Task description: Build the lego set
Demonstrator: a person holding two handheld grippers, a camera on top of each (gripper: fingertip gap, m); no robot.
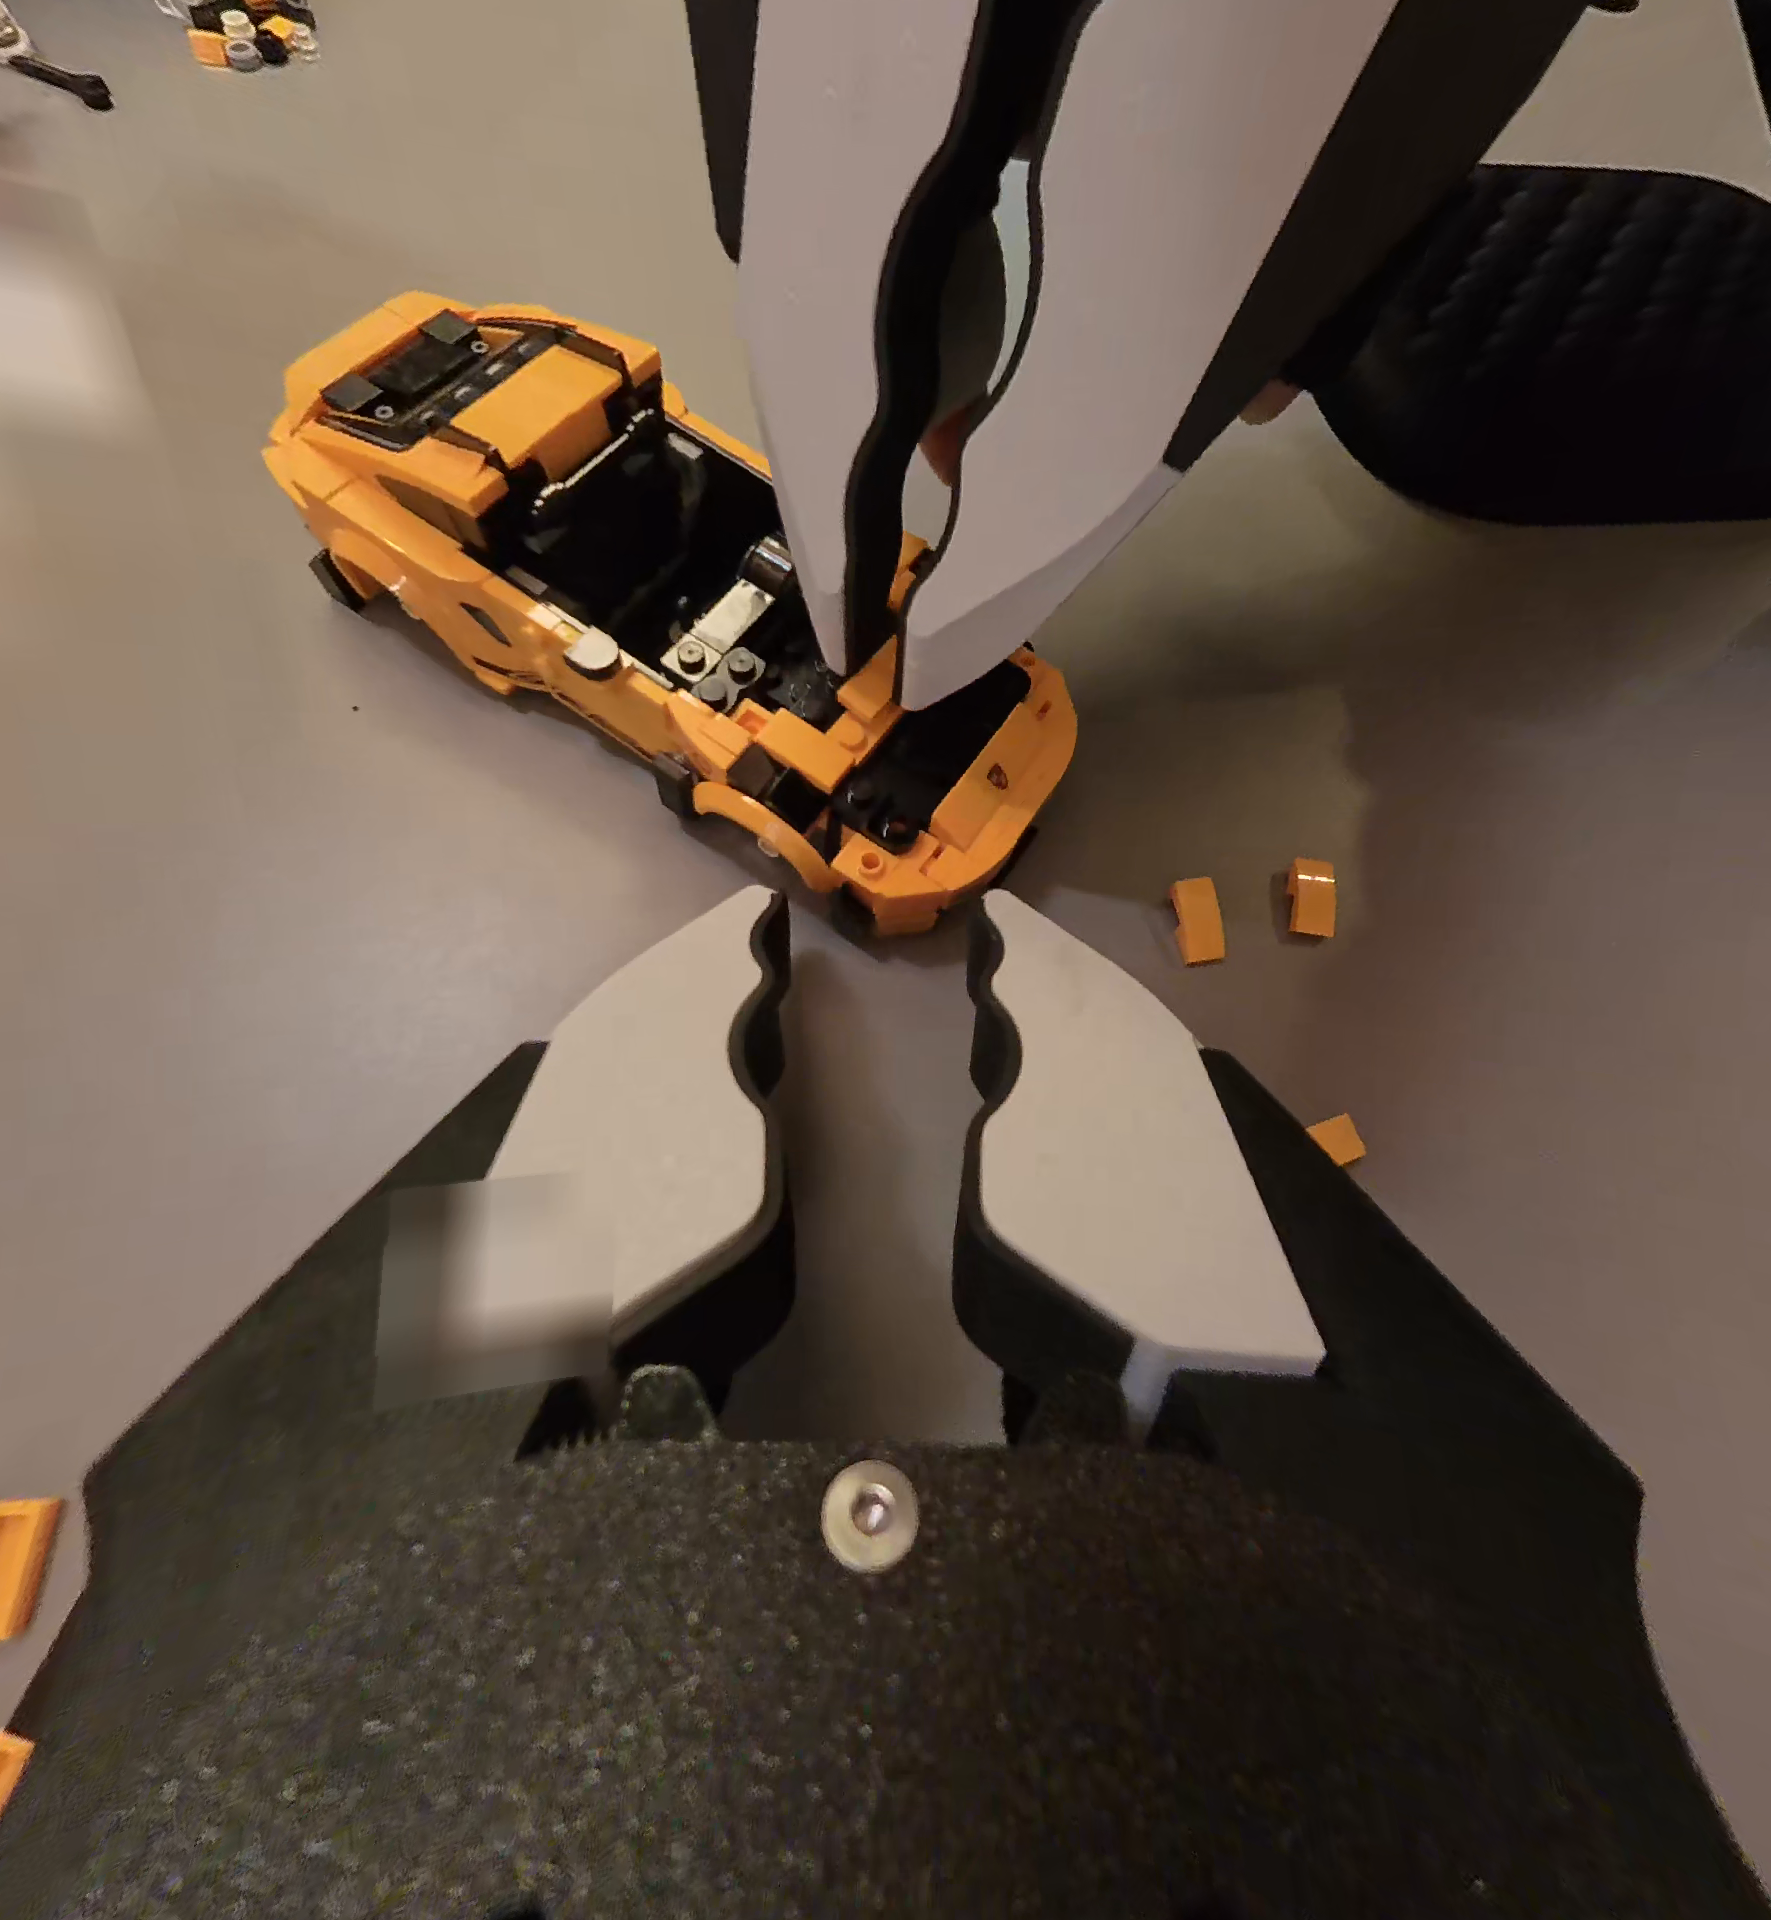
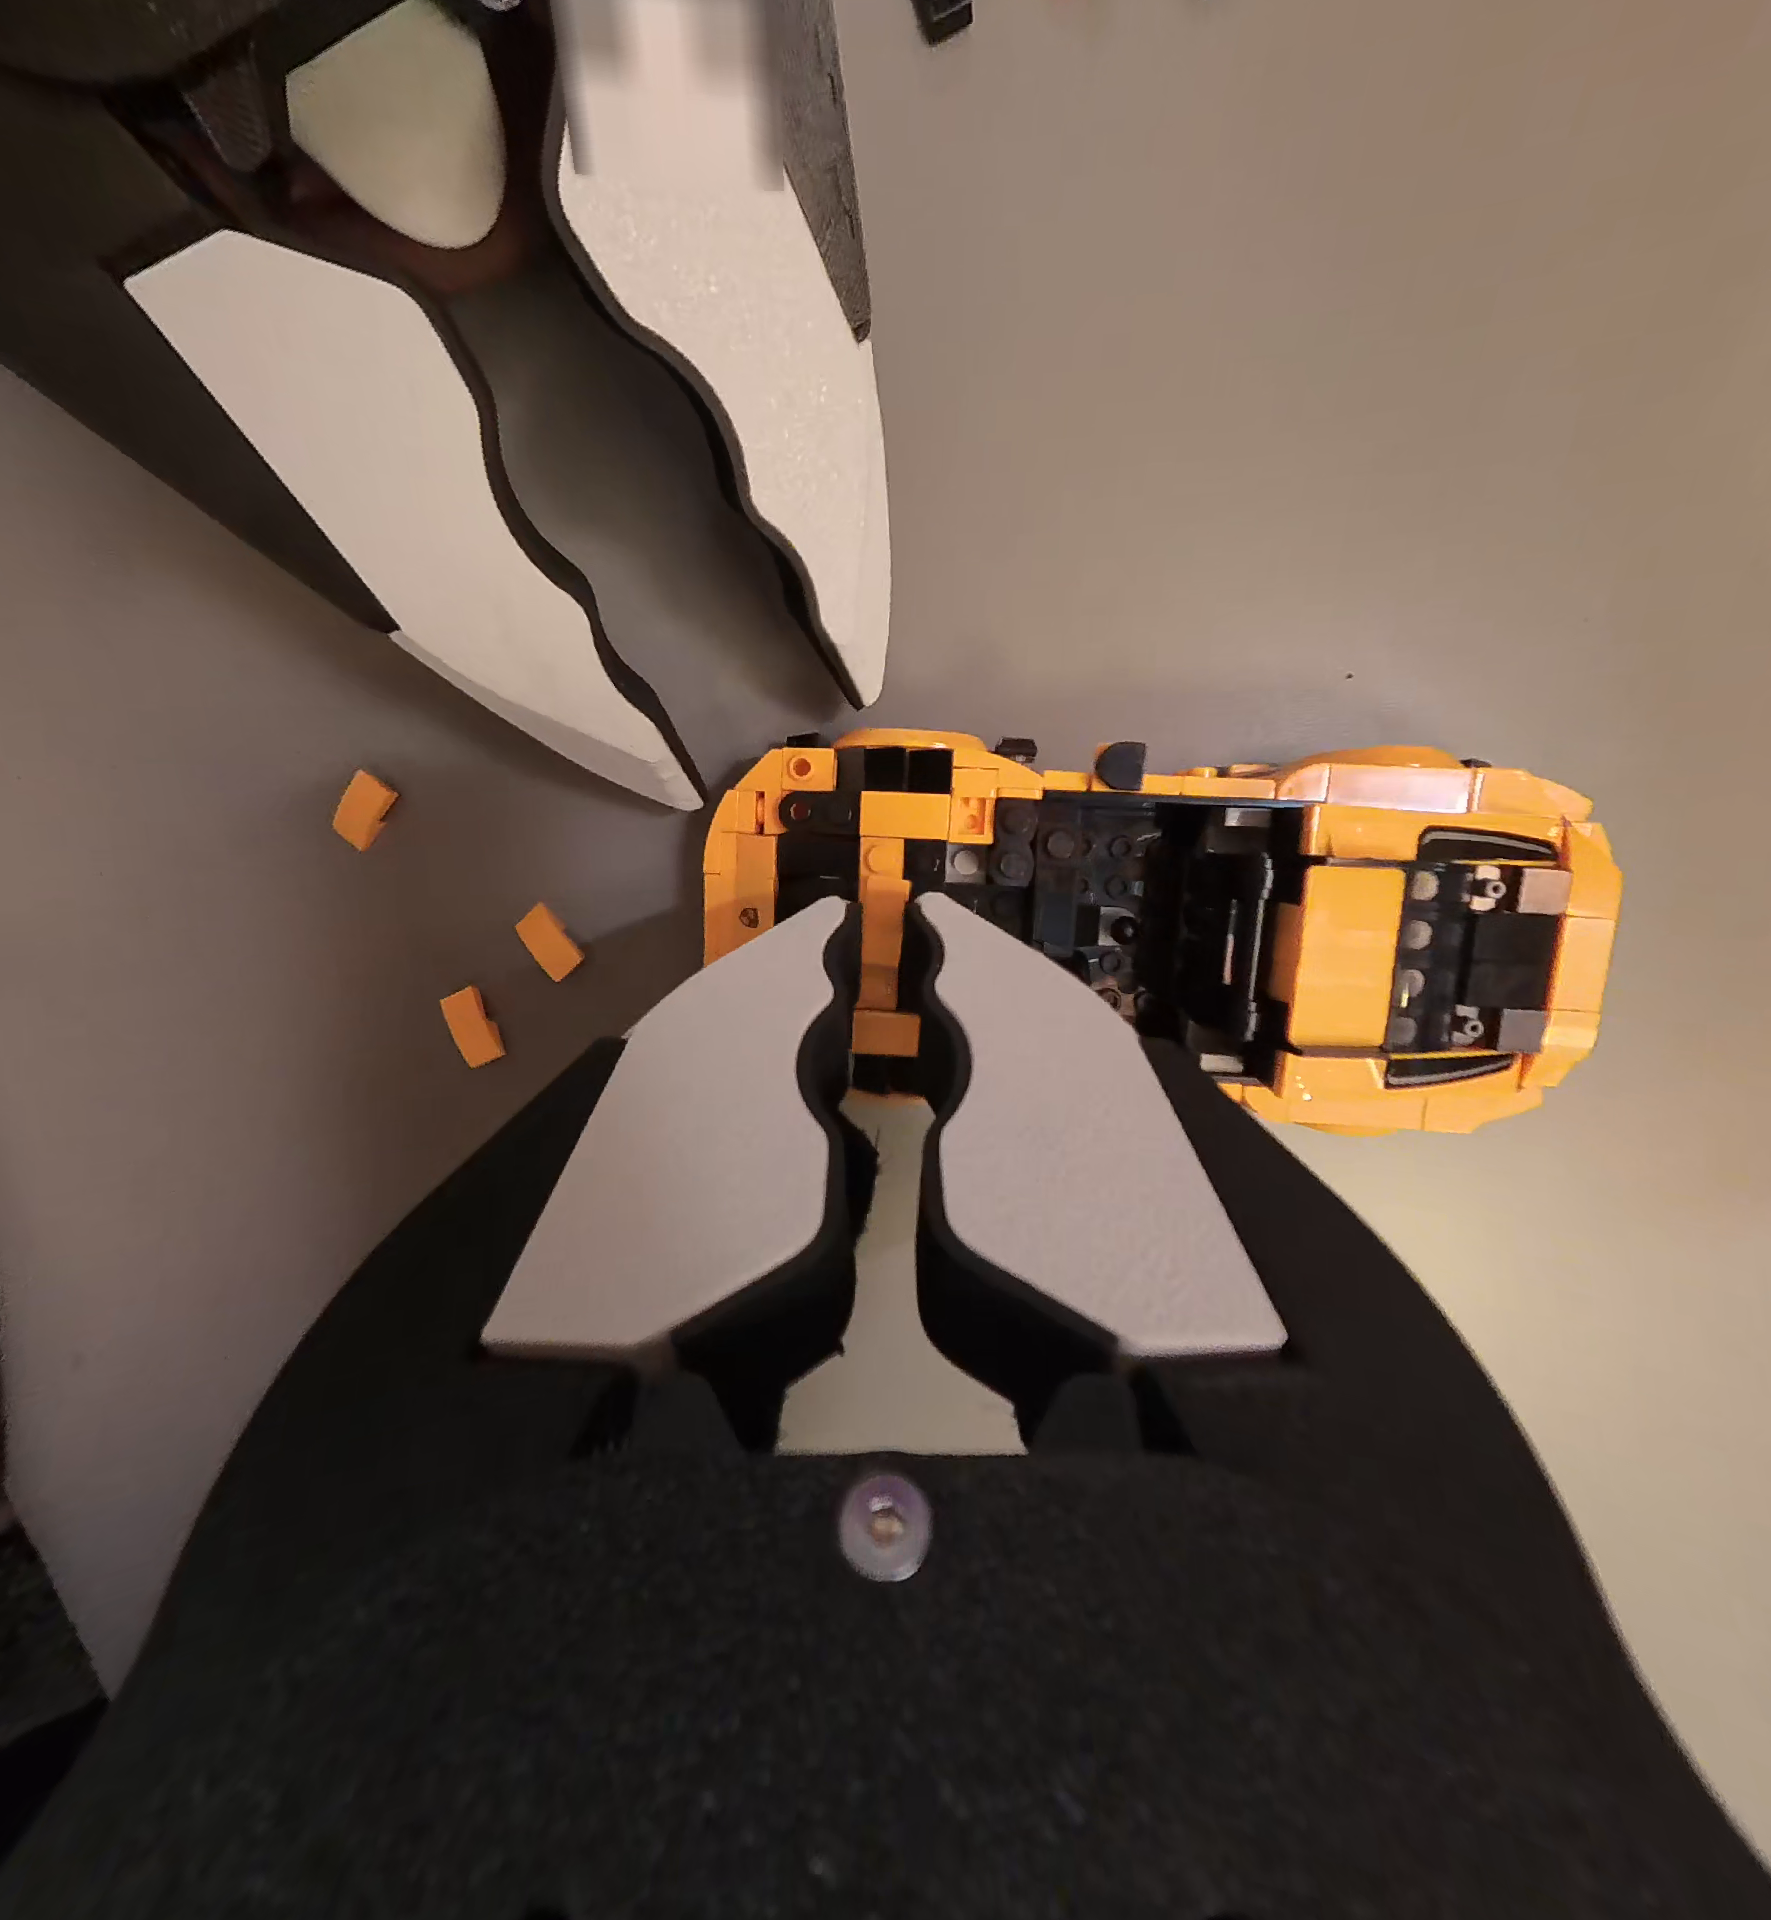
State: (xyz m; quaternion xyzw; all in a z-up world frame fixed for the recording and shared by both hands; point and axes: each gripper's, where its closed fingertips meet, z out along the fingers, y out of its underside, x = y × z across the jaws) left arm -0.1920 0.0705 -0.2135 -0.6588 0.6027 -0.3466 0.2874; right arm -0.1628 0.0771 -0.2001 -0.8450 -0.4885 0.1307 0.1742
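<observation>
An orange and black lego car (image 1: pixel 548 540) stands on the grey table, its roof off and its hood partly open. It also shows in the right wrist view (image 2: pixel 1328 935). My right gripper (image 2: pixel 883 906) is shut on a narrow orange piece (image 2: pixel 883 977) that lies across the car's hood. From the left wrist view, the right gripper (image 1: pixel 873 665) comes down from above onto the orange piece (image 1: pixel 876 686). My left gripper (image 1: pixel 881 909) is open and empty, with its tips just at the car's front bumper. It also shows in the right wrist view (image 2: pixel 777 748).
Three small loose orange pieces (image 1: pixel 1198 920) lie right of the car's nose, also seen in the right wrist view (image 2: pixel 548 940). A heap of small parts (image 1: pixel 247 36) sits far back left. Orange pieces (image 1: pixel 3 1569) lie at the near left. A black cushion (image 1: pixel 1608 343) is at the right. Left and right tips are no more than a few centimetres apart.
</observation>
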